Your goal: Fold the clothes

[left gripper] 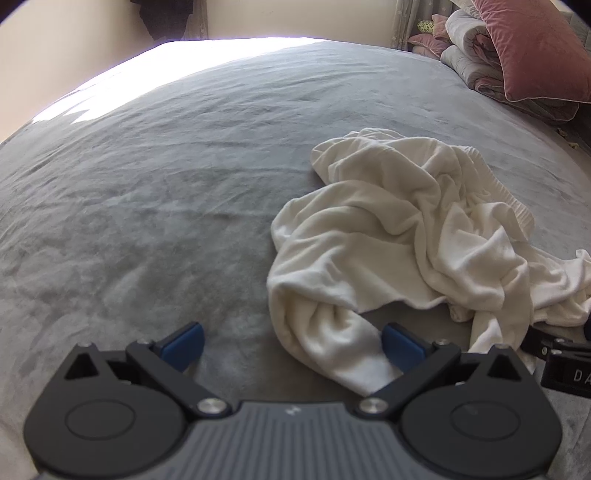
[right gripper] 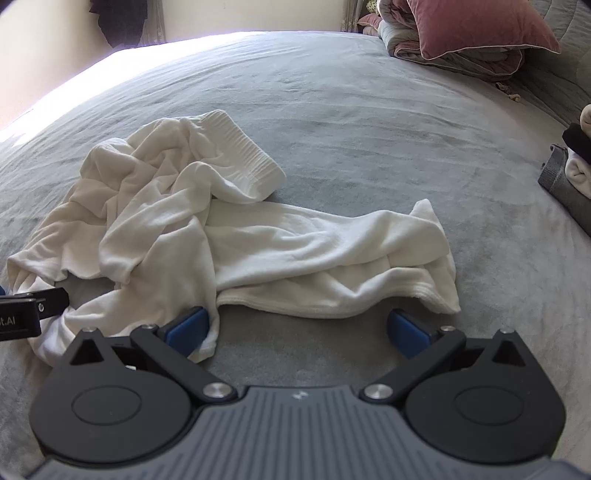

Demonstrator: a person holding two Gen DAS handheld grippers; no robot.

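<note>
A crumpled white knit garment (right gripper: 229, 236) with a ribbed band lies in a heap on my wide grey velvety bedspread (left gripper: 147, 206), and everything else is placed against it.

My left gripper (left gripper: 291, 345), black with blue pads, hangs low at the garment's near left corner. Its fingers are spread wide with nothing pinched, and a rolled end of the white cloth lies in the gap between them, against the right-hand blue pad (left gripper: 400, 345).

My right gripper (right gripper: 297, 330) hangs at the garment's near edge, its fingers also spread wide and holding nothing. Its left blue pad (right gripper: 188, 328) touches a hanging fold of the cloth, while the long stitched hem stretches just beyond the open gap.

Each camera catches the other tool's black body at the frame edge beside the garment. One shows the white letters "DA", the other "t.AI"; the rest is cut off.

Far behind the garment to the right, a dusty pink velvet pillow (right gripper: 476, 26) leans on a folded grey quilt (left gripper: 469, 55). Well to the right of it sits a small stack of folded grey, white and black clothes (right gripper: 570, 173).
</note>
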